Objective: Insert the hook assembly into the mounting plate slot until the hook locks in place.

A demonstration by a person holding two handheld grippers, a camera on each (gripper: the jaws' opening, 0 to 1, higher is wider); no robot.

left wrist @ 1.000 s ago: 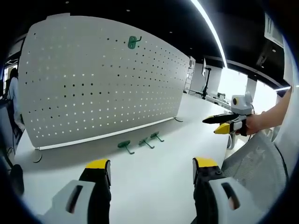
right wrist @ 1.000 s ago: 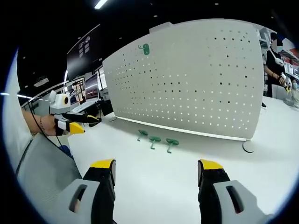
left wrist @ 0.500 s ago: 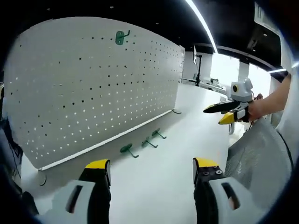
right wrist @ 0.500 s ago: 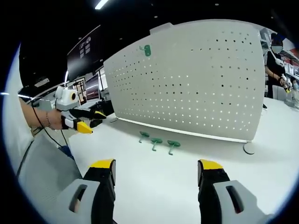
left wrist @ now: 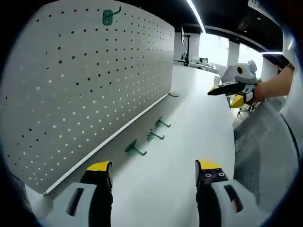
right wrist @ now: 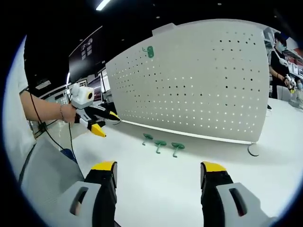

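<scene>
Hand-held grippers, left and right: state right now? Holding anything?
Left hand-held gripper: open, holding nothing, above the white table.
Right hand-held gripper: open, holding nothing.

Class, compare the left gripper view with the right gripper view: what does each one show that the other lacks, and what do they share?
Left gripper view alone: the right gripper held in a hand, and a bright background beyond the table end.
Right gripper view alone: the left gripper, monitors behind it, a person standing at the far right, and the pegboard's foot.
Both: the white pegboard with one green hook mounted high up, three loose hooks on the white table below, and open jaws.
</scene>
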